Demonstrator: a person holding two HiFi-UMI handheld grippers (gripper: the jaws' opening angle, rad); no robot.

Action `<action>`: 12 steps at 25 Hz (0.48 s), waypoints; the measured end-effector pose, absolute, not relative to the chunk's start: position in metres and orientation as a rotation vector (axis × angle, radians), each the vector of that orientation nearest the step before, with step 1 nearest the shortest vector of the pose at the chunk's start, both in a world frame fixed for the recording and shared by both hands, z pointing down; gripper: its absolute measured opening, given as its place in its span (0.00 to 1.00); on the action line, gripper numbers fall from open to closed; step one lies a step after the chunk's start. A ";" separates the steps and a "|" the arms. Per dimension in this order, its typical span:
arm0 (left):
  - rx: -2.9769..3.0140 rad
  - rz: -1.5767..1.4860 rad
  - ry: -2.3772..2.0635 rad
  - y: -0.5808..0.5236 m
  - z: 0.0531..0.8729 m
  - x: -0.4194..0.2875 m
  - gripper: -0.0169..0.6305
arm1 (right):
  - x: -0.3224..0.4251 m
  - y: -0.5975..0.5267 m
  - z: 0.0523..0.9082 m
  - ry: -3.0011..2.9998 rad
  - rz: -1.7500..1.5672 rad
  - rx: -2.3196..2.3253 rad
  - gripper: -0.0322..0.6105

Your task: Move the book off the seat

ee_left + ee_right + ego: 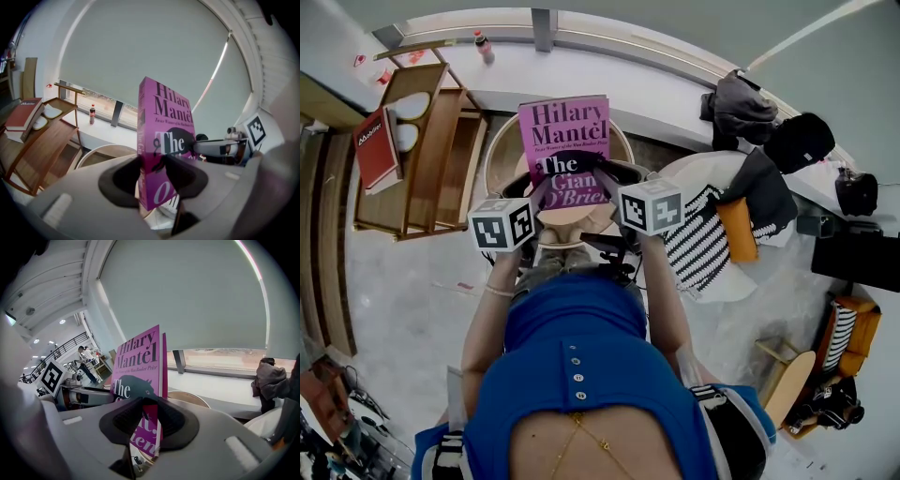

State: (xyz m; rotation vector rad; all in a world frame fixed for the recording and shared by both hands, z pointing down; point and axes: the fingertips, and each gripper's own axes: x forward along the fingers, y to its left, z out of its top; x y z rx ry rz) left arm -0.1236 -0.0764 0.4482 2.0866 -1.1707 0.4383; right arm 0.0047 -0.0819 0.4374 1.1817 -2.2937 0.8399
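Observation:
A magenta paperback book (565, 141) is held up in the air above a round wooden seat (499, 150). My left gripper (539, 190) is shut on the book's left edge, at the spine (146, 154). My right gripper (605, 183) is shut on its right edge, where the pages show (151, 427). The book stands upright with its front cover (138, 366) facing me. Both marker cubes sit side by side just below the book in the head view.
A wooden shelf rack (431, 150) with a red book (375, 148) stands at the left. A white window ledge (675, 94) carries a small bottle (484, 47) and dark bags (741, 108). A striped cushion (698, 248) lies on the chair at the right.

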 end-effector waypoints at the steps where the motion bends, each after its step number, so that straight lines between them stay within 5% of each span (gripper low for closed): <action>1: 2.086 0.436 -1.168 -0.076 0.448 -0.123 0.28 | 0.005 -0.082 0.438 -2.293 0.839 1.180 0.21; 12: 2.061 0.446 -1.161 -0.077 0.457 -0.120 0.28 | 0.008 -0.084 0.445 -2.281 0.856 1.165 0.21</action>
